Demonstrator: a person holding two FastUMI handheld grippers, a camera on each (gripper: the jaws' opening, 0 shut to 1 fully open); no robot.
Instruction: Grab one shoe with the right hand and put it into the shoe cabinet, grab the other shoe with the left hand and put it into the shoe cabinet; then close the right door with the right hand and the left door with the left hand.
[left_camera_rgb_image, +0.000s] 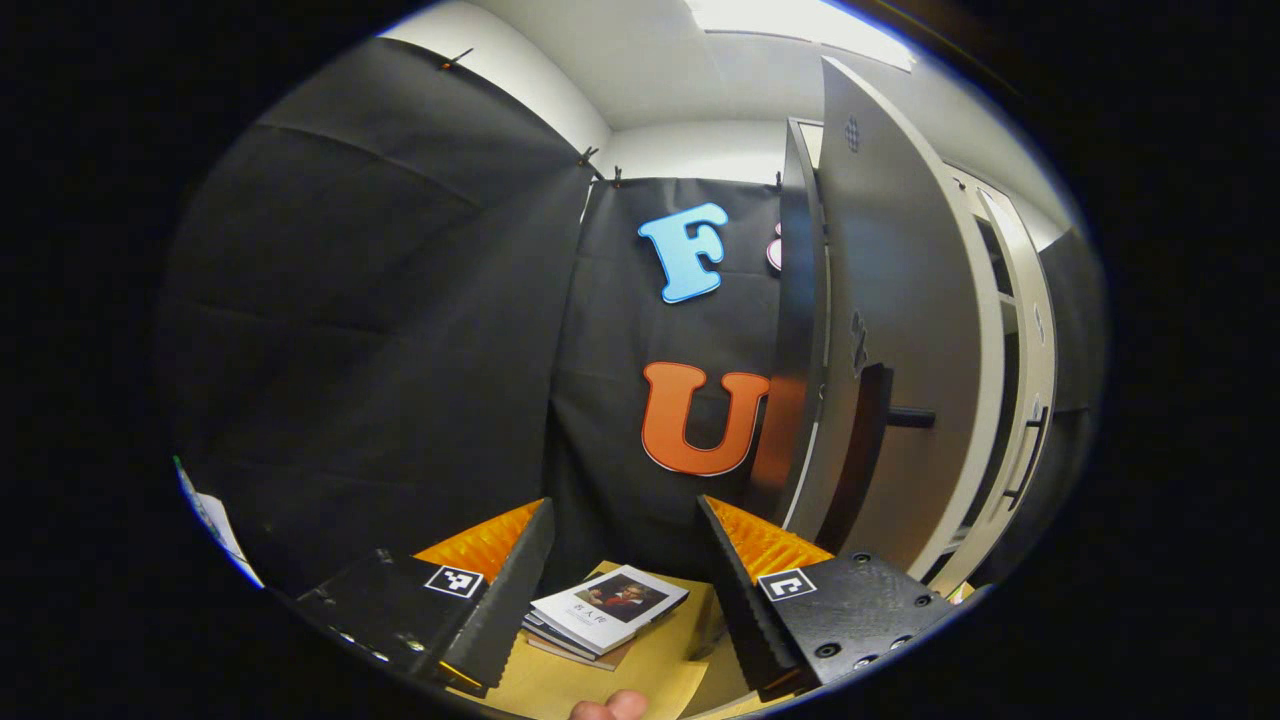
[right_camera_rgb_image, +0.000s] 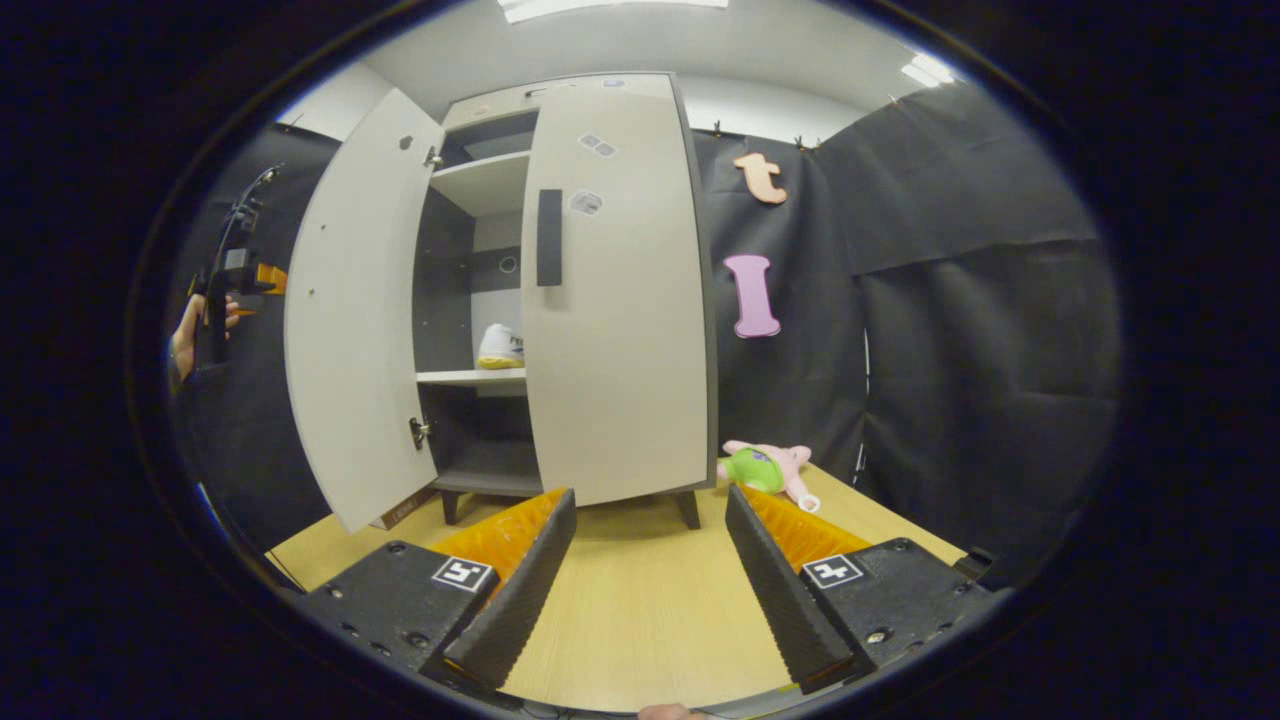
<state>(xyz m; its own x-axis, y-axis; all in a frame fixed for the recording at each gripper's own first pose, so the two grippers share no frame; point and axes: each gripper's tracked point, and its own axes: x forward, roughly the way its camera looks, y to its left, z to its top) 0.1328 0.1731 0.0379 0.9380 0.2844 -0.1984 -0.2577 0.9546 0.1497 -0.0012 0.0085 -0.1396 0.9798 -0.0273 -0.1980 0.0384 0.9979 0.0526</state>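
In the right gripper view the grey shoe cabinet stands on the table, its right door shut and its left door swung wide open. A white shoe with a yellow sole rests on the middle shelf, partly hidden by the right door. My right gripper is open and empty, well back from the cabinet. My left gripper, held by a hand, is beyond the open left door. In the left gripper view my left gripper is open and empty, with the open door close on its right.
A pink and green plush toy lies by the cabinet's right foot. A small stack of books lies on the wooden table under my left gripper. Black cloth walls enclose the booth.
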